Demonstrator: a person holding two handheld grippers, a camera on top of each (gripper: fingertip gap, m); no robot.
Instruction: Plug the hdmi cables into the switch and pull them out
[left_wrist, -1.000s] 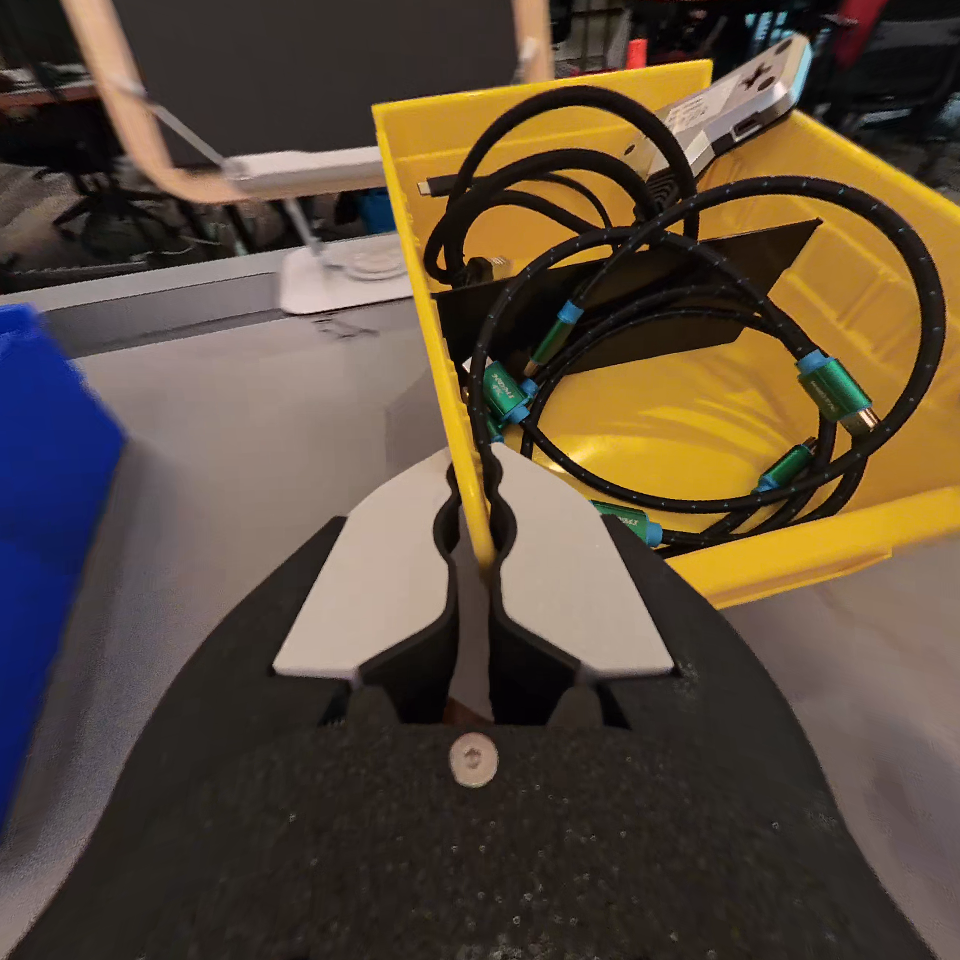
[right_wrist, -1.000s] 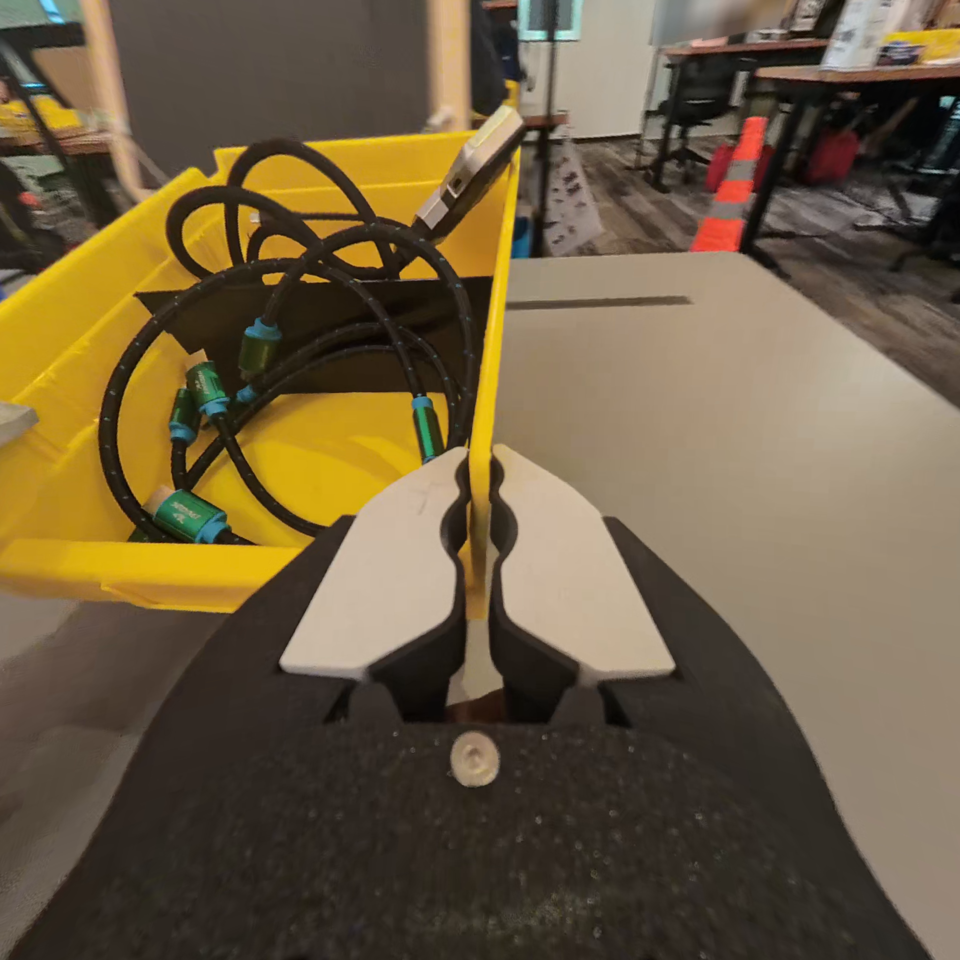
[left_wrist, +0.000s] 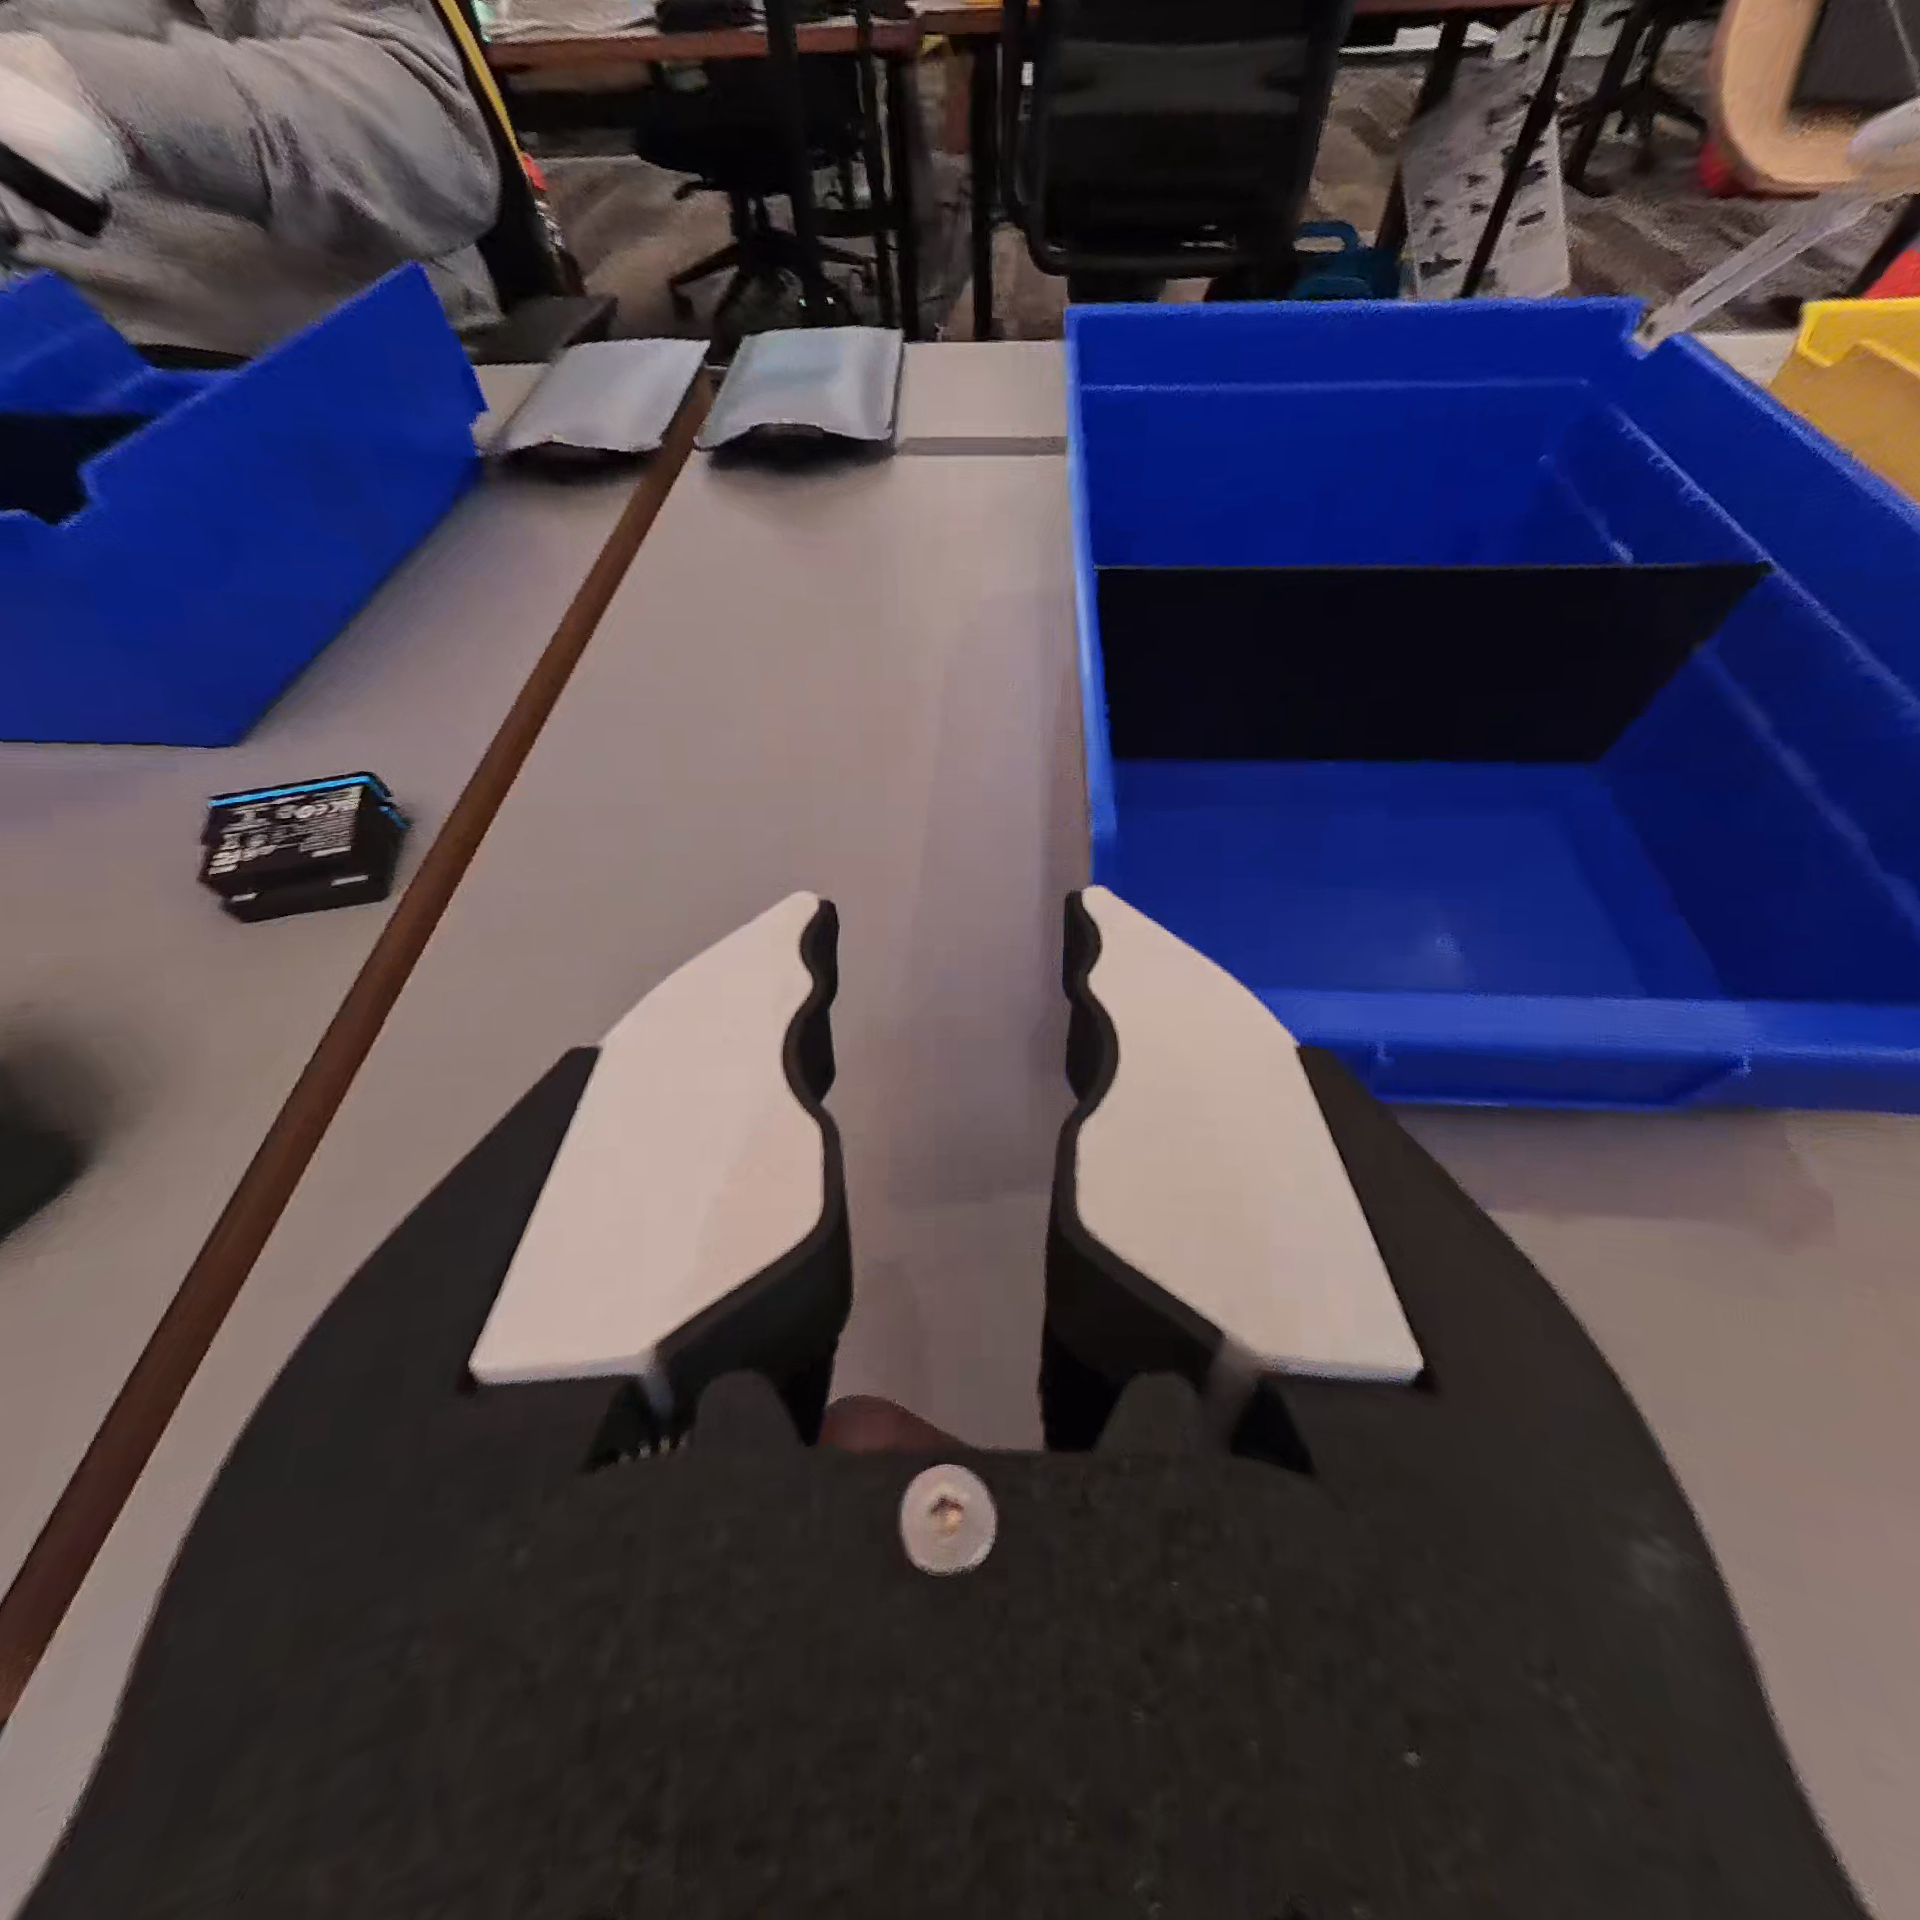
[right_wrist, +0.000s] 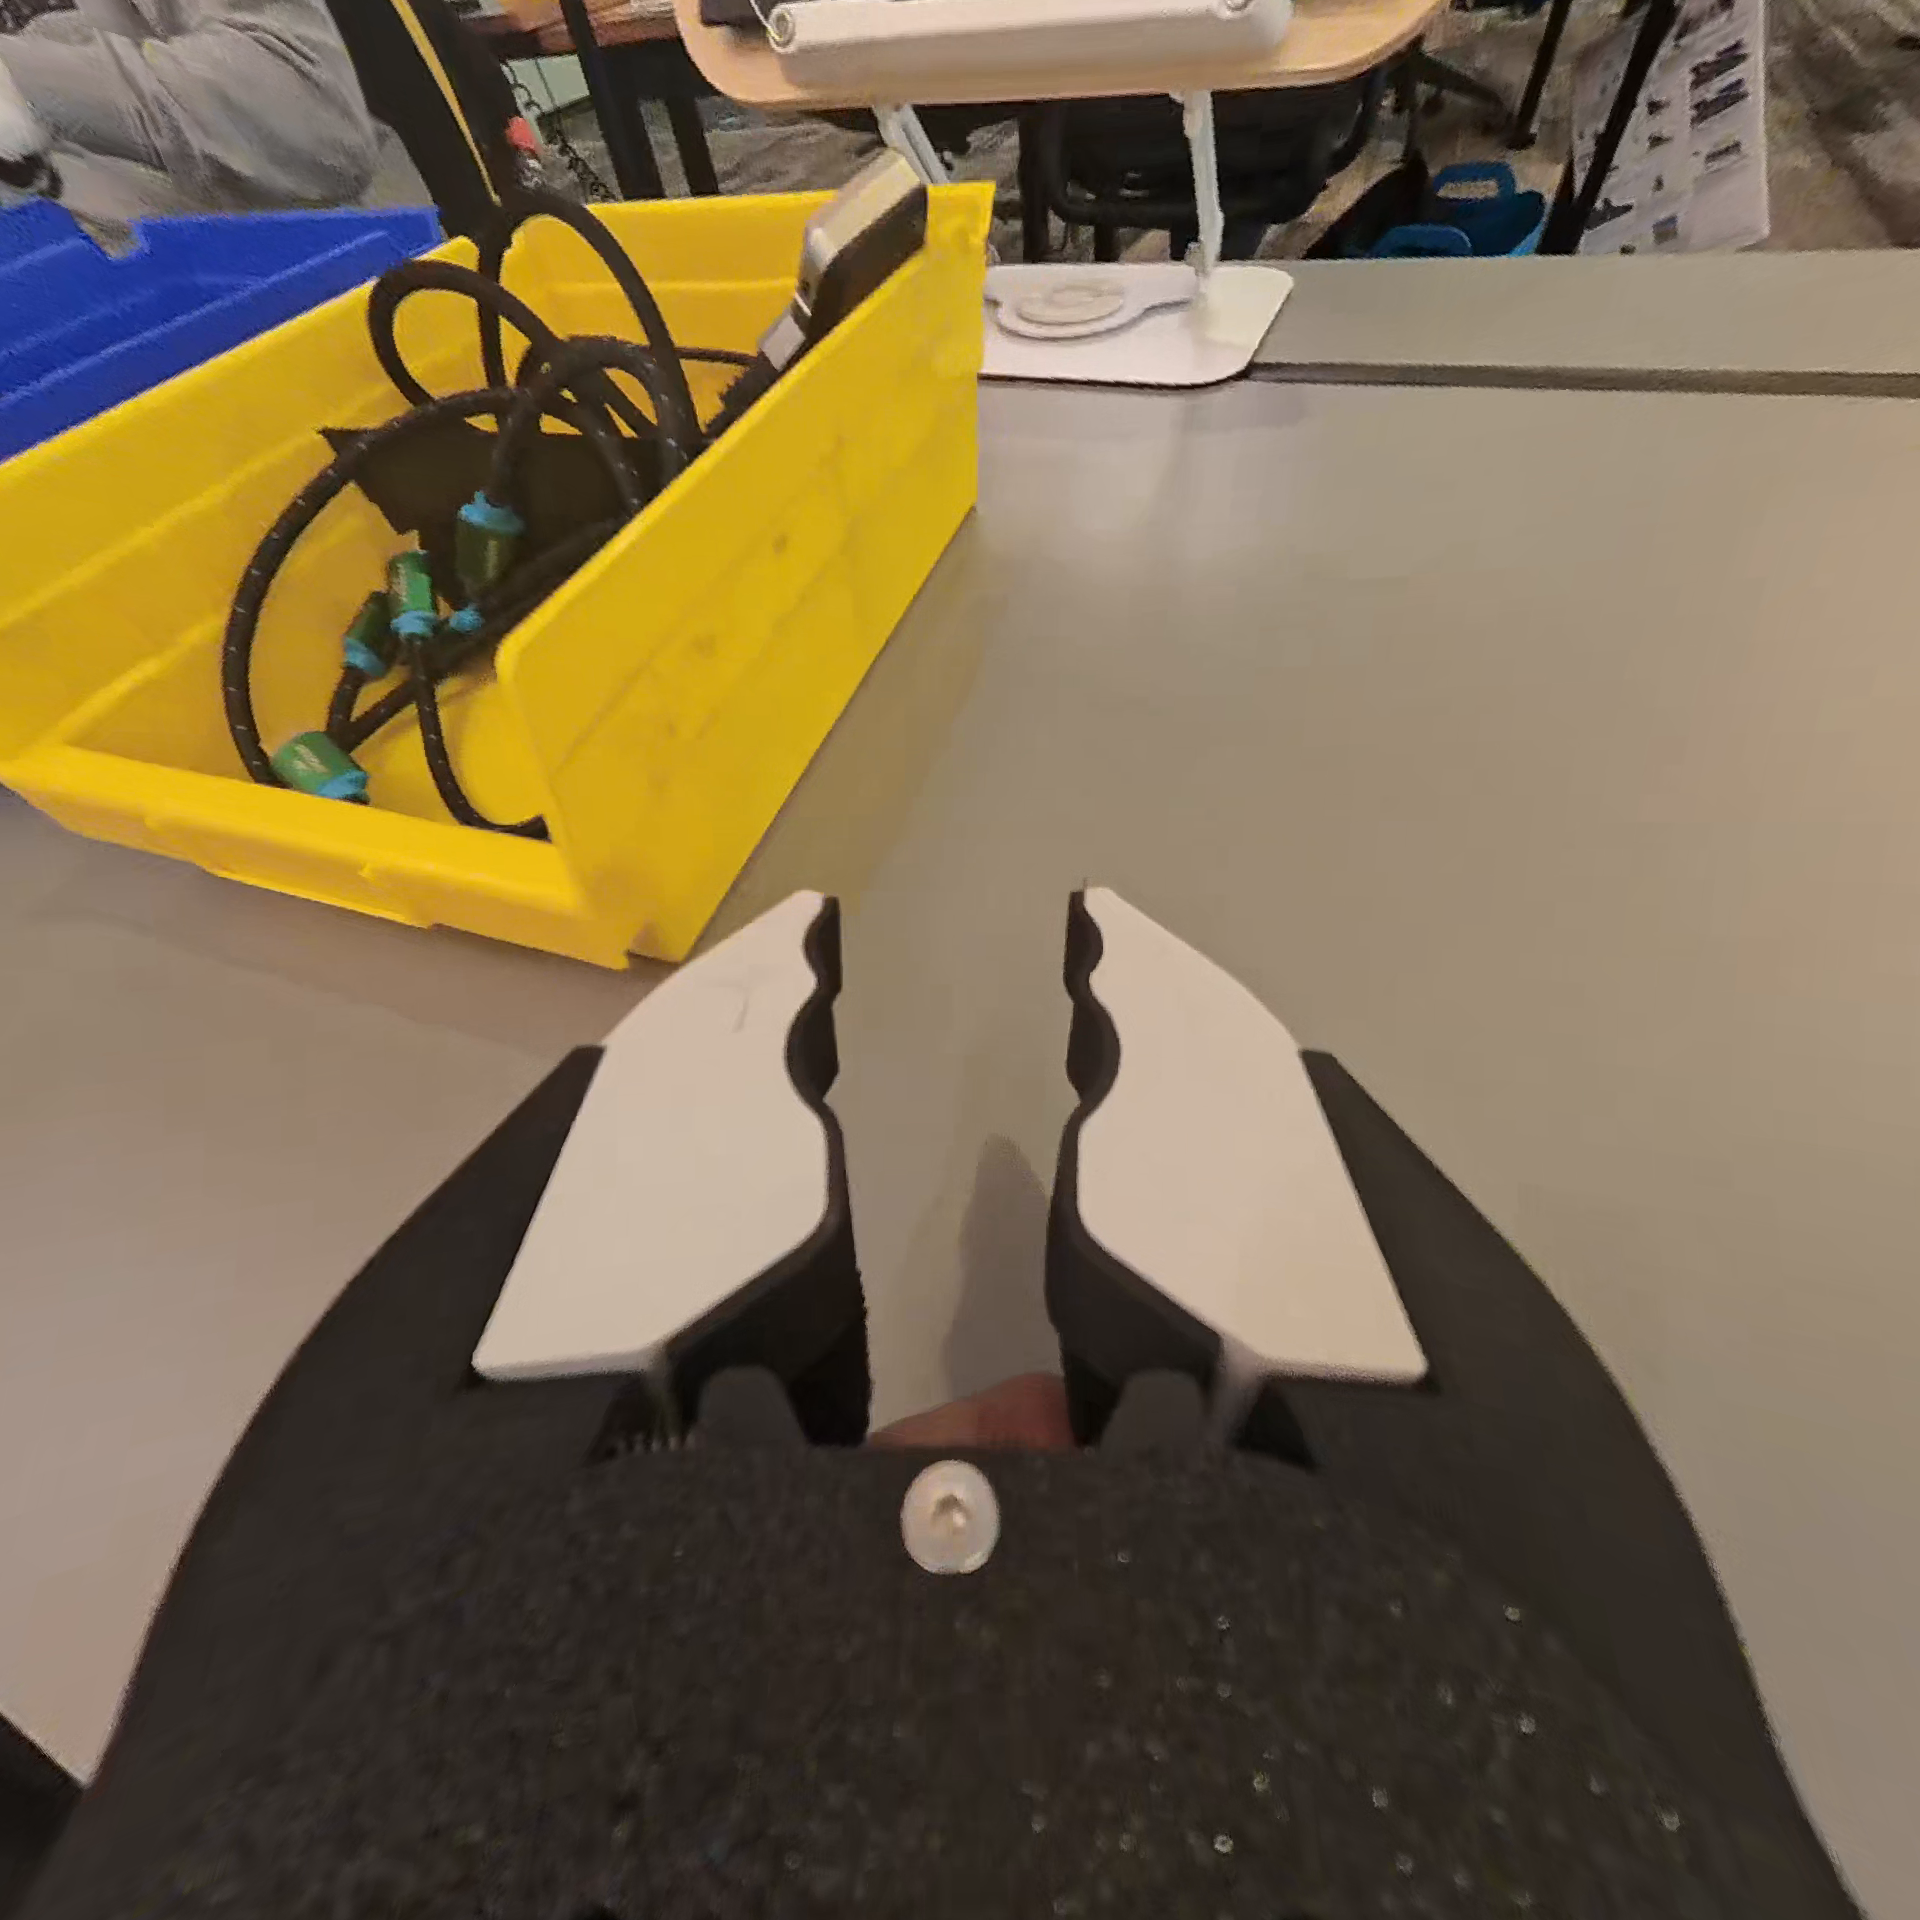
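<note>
The black HDMI cables (right_wrist: 436, 582) lie coiled in the yellow bin (right_wrist: 727, 665), with the switch (right_wrist: 862, 244) leaning on its far wall. My right gripper (right_wrist: 948, 914) hangs spread and empty just beside it. My left gripper (left_wrist: 948, 914), also spread and empty, faces a blue bin (left_wrist: 1766, 1049).

The left tool (left_wrist: 948, 914) is wide open, with a big gap between its two white fingers (left_wrist: 675, 1143). It holds nothing. It hangs over the table (left_wrist: 883, 675), tipped down a little. The right tool (right_wrist: 948, 914) is wide open too, and it holds nothing. Its white fingers (right_wrist: 1216, 1143) point forward over the table, tipped down a little. A bit of a hand (right_wrist: 977, 1415) peeks out between its fingers, at the back.
</note>
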